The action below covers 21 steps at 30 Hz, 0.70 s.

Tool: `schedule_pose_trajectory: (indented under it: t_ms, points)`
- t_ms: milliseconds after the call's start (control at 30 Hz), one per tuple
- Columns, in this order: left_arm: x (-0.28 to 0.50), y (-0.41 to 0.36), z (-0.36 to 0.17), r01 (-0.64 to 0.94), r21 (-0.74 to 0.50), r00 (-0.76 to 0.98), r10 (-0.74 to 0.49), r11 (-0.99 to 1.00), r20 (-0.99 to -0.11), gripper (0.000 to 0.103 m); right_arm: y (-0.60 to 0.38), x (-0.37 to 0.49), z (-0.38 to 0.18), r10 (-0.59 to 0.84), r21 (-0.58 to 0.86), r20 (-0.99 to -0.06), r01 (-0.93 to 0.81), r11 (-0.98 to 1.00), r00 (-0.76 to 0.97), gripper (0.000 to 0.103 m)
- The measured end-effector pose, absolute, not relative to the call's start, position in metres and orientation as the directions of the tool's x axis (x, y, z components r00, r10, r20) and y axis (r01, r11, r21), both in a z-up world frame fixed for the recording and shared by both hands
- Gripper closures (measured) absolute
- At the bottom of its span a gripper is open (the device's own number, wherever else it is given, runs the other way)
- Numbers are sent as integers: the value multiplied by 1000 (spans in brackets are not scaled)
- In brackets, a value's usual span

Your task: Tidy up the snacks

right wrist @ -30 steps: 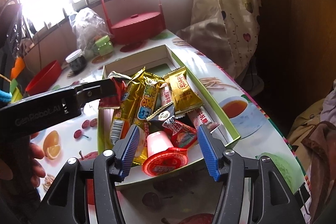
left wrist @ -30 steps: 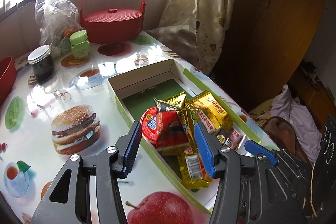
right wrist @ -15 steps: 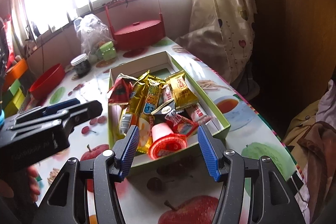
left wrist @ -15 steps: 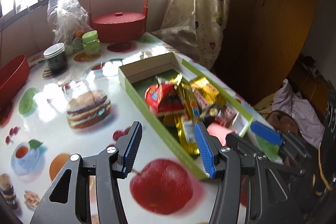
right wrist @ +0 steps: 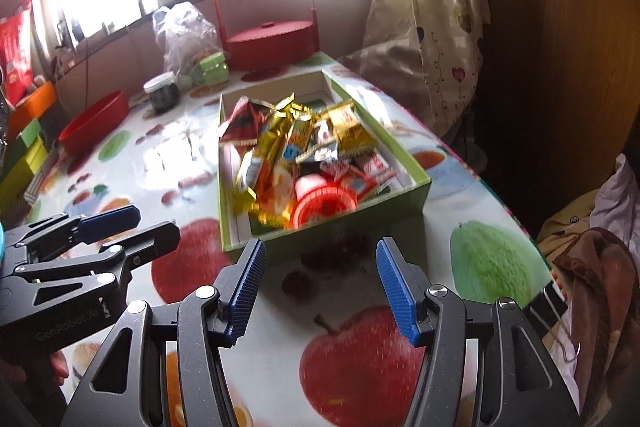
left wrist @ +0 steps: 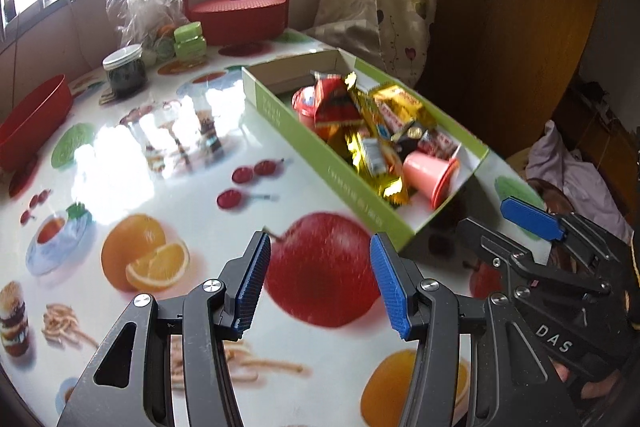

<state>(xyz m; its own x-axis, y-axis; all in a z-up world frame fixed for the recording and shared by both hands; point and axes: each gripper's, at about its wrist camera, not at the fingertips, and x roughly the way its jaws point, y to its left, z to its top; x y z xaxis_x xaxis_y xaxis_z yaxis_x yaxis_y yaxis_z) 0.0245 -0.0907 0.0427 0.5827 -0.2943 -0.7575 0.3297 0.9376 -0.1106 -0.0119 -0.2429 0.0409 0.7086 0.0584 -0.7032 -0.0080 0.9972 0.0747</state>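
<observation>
The green cardboard box heaped with wrapped snacks sat on the fruit-printed counter, its long axis running away from the fingers. It lay just ahead of the right gripper and ahead-right of the left gripper. Both pairs of fingers stood apart and empty, the right nearer.

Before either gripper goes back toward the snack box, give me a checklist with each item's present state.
1. Left gripper empty, jaws apart: ok.
2. Right gripper empty, jaws apart: ok.
3. All snacks inside the green box, none loose on the tablecloth in view: ok.
4. Snacks sorted in the box: not ok; the gold wrappers, red packet and pink jelly cup lie heaped together.
5. Path from both grippers to the box free of other things: ok; the dark jar and red bowl stand well off to the side.
6. Far end of the box free for sorting: cannot tell; the heap hides most of it.
</observation>
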Motion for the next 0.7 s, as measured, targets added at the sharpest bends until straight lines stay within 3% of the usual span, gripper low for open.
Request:
schedule_pose_trajectory:
  t_ms: [700]
  points:
    - [13, -93, 14, 302, -92, 544, -251, 949, -800, 50, -233, -20, 9, -8, -3, -763, 9, 1000, 646, 42]
